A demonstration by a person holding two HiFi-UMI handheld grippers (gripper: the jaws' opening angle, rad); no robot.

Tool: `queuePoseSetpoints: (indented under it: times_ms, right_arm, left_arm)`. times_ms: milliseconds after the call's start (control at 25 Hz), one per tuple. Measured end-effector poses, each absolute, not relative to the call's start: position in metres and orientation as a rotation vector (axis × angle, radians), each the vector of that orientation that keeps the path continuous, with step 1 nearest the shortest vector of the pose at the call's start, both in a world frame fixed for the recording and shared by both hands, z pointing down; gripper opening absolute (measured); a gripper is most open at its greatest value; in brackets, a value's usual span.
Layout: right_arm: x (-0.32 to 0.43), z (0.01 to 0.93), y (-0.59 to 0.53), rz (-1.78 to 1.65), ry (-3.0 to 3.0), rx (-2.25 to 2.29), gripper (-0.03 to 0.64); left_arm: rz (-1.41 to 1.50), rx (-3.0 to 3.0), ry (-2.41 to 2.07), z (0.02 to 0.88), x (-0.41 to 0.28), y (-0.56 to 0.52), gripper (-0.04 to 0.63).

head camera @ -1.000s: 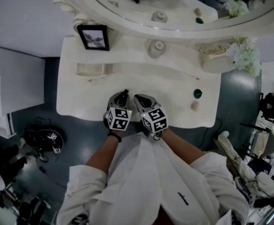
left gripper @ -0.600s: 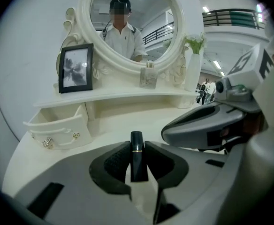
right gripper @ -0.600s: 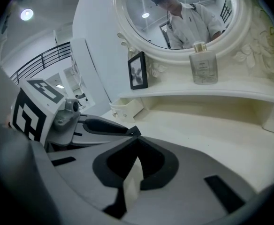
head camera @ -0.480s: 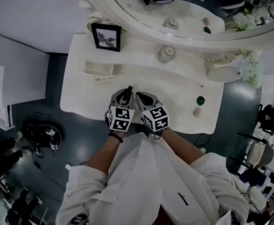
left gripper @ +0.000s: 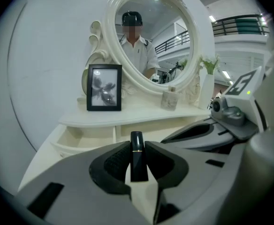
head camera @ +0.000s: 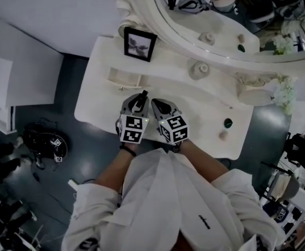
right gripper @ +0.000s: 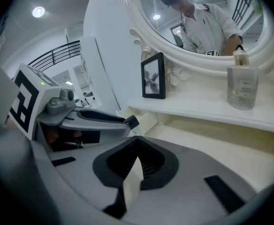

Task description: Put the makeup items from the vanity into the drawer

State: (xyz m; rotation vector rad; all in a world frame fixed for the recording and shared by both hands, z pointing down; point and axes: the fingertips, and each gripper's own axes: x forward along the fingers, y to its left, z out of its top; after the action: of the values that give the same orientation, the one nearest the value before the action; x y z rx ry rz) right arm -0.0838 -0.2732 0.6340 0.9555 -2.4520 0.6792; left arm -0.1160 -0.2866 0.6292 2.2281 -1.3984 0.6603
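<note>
Lipstick, a dark tube with a thin gold band near its far end, sits clamped between the left gripper pads, one pad pressing each side. Its long axis runs along the jaws. The far end sticks out past the fingertips and points away from the person, toward the back of the vanity. In the head view only that dark tip shows, poking out of the left gripper and angled slightly right.

The tube is held in the air above the vanity top near its front edge, not resting on anything.

Right gripper has its jaws drawn together with nothing between them. In the head view the right gripper sits just beside the left one, bodies nearly touching, both over the front-middle of the vanity.

Small drawer is pulled open, near the lipstick tip and ahead-left of it; the left gripper view shows the drawer as a pale tray, contents not visible.

Further out:
- picture frame stands upright on the raised shelf behind the drawer
- glass bottle is to its right on the same shelf
- round mirror is behind both
- on the right end of the vanity, well apart from both grippers, lie a small dark green item and a beige item
</note>
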Motion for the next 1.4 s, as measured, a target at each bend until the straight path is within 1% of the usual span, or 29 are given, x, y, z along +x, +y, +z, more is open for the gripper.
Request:
queuePoseSetpoints:
  times_ms: [280, 560, 840, 1400]
  right_arm:
    - [-0.123, 0.617, -0.299, 0.639, -2.509, 0.921, 0.018]
    - [-0.155, 0.61, -0.329, 0.597, -2.534, 0.909, 0.018]
    - [-0.17, 0.616, -0.345, 0.543, -2.514, 0.888, 0.018]
    - [-0.169, 0.618, -0.351, 0.557, -2.505, 0.891, 0.018]
  left_arm:
    - [0.643, 2.193, -1.486, 0.621, -0.16, -0.312, 0.114]
    - [0.64, 2.132, -1.507, 0.631, -0.184, -0.33, 0.114]
    - [0.66, 2.1, -1.466, 0.64, -0.191, -0.345, 0.114]
    - [0.681, 2.07, -1.414, 0.65, -0.189, -0.355, 0.115]
